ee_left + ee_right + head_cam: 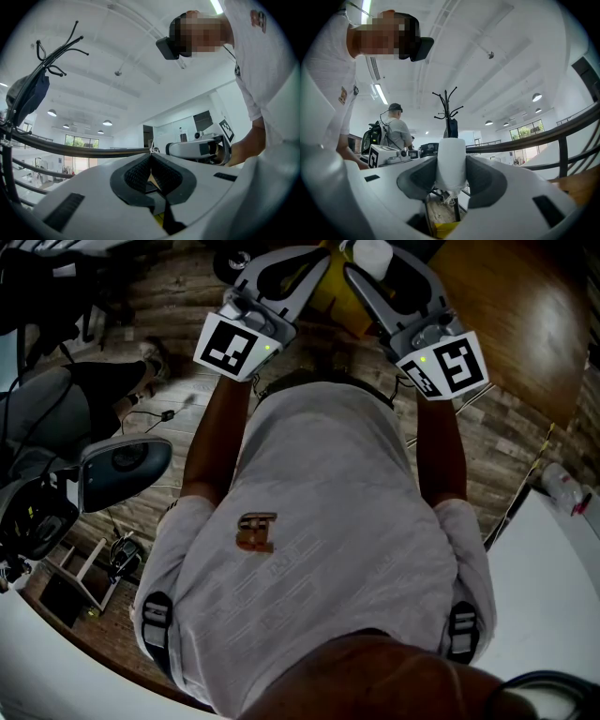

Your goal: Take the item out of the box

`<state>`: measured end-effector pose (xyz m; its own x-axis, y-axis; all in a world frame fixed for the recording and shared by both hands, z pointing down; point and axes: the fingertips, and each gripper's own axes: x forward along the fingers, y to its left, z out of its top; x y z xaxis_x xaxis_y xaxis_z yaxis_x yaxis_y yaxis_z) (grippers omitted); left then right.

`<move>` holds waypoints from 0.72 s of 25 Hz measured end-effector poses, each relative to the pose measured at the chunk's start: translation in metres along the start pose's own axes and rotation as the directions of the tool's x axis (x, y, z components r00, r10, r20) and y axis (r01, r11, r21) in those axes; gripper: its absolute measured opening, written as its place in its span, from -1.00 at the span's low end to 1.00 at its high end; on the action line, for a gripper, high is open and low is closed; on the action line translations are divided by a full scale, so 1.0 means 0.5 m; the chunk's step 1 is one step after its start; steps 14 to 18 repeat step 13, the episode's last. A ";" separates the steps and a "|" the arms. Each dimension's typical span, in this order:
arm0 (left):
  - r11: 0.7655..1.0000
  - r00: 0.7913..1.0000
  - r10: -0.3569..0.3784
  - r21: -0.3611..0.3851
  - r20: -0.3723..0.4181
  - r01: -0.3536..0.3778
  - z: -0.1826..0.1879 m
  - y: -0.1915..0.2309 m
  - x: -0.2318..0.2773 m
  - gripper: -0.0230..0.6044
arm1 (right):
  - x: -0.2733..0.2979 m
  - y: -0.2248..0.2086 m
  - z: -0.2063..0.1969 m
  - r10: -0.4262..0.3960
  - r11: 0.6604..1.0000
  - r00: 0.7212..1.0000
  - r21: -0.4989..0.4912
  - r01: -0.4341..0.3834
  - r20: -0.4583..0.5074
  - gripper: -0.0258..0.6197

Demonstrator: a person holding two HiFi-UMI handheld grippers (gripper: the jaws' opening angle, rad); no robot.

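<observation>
Right tongs (pixel 451 157) pinching white wrapped roll (pixel 451 165) mid-body, above yellow box (pixel 339 304). Left tongs (pixel 151 156) pressed together, empty. Roll looks light, soft, film-slick: you keep squeeze gentle, mid-body, off loose tied end.

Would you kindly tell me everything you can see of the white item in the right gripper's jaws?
The white item is a smooth cylinder, seemingly wrapped in thin film that gathers into a crinkled, frayed tail at its near end. It lies along the jaws, clamped between the right gripper's dark pads, which press on both its sides.
</observation>
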<state>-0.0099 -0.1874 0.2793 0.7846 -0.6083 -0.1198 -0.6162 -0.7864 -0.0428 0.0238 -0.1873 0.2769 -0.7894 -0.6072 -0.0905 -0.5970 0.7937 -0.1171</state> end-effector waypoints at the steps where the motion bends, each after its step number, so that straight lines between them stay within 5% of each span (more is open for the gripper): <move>1: 1.000 1.000 0.000 0.000 0.000 0.000 0.001 -0.001 0.001 -0.86 | -0.001 0.000 0.001 0.001 1.000 1.000 0.000 -0.001 0.001 -0.31; 18: 1.000 1.000 0.008 0.002 0.007 -0.008 0.003 -0.009 0.001 -0.86 | -0.010 0.003 0.002 0.009 1.000 1.000 0.003 -0.009 0.003 -0.31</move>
